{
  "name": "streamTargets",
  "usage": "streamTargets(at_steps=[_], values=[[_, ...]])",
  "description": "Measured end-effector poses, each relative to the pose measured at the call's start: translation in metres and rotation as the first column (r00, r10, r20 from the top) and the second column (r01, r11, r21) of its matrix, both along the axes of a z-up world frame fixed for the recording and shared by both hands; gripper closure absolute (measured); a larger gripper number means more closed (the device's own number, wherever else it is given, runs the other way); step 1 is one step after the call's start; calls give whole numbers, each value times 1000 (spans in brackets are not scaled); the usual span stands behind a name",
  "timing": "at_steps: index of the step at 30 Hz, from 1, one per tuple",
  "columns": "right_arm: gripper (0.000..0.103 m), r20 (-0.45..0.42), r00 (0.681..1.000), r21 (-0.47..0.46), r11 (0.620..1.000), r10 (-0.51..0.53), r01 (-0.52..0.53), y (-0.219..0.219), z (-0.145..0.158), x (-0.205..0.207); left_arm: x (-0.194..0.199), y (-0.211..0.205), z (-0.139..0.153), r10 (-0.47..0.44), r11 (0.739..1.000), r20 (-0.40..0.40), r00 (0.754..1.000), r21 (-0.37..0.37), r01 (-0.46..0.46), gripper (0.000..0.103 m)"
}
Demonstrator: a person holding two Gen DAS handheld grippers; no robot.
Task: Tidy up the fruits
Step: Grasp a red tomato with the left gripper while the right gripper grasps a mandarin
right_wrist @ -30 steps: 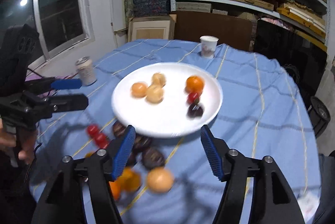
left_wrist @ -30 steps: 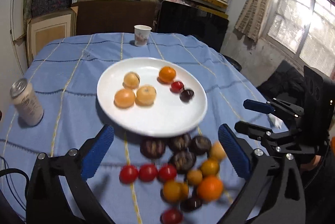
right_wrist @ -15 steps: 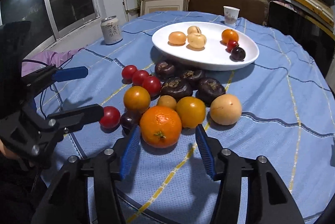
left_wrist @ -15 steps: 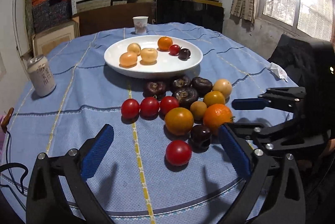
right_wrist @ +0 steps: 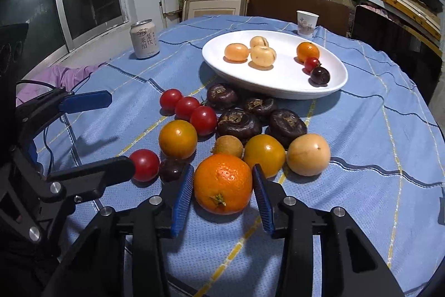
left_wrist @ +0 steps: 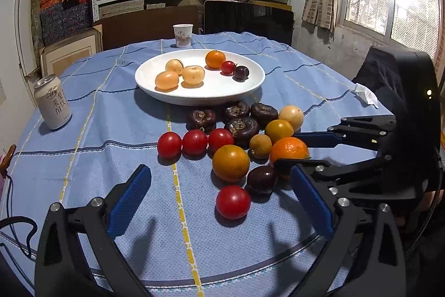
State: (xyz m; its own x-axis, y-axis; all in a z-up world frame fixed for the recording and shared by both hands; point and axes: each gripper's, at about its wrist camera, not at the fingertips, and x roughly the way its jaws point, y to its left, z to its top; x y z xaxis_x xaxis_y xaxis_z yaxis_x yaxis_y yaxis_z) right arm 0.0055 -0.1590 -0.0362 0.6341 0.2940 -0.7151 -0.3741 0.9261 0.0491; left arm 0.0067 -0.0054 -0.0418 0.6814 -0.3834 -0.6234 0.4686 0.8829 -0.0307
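Note:
A white plate [left_wrist: 155, 80] [right_wrist: 333, 80] on the blue tablecloth holds several fruits. In front of it lies a loose pile: red tomatoes [left_wrist: 194, 142], dark water chestnuts [left_wrist: 241, 127] and orange fruits. My right gripper [right_wrist: 222, 195] has its blue pads on both sides of a mandarin [right_wrist: 223, 183] [left_wrist: 289, 149] that rests on the cloth; the jaws have closed in to it. My left gripper [left_wrist: 219, 211] is open and empty, low over the cloth, with a single red tomato [left_wrist: 233, 202] between its fingers' line.
A drink can [left_wrist: 52, 102] [right_wrist: 144, 39] stands at the table's left side. A paper cup [left_wrist: 182, 35] [right_wrist: 306, 22] stands behind the plate. A crumpled tissue [left_wrist: 365, 95] lies at the right edge. Shelves and a chair stand behind the table.
Both grippers have come down from above the plate to the near fruit pile. My right gripper's jaws have narrowed around the mandarin. My left gripper stays wide open.

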Motion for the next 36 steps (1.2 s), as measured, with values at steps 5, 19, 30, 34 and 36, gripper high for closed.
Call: streamTargets(at_steps=[5,19,30,34,36], values=[[60,23,999,25,999,-39,38,-26,2,-10,5,-5,-8,35,998,-53,998,63,-32,5],[60,-11,998,92,993,-69,70,-50,-4,-8,14,-10,-27,73,987,-153,985,154,-49,28],[59,-21,998,99,993,-67,69,-51,-5,-7,15,-20,-35,34,983,-189,981,181,1,67],[59,-22,998,101,993,-66,68,-51,-5,-7,14,-24,-35,34,979,-181,983,203,4,65],[59,-22,998,101,993,-66,68,-51,-5,-7,15,-24,-35,41,978,-182,982,208,-3,62]])
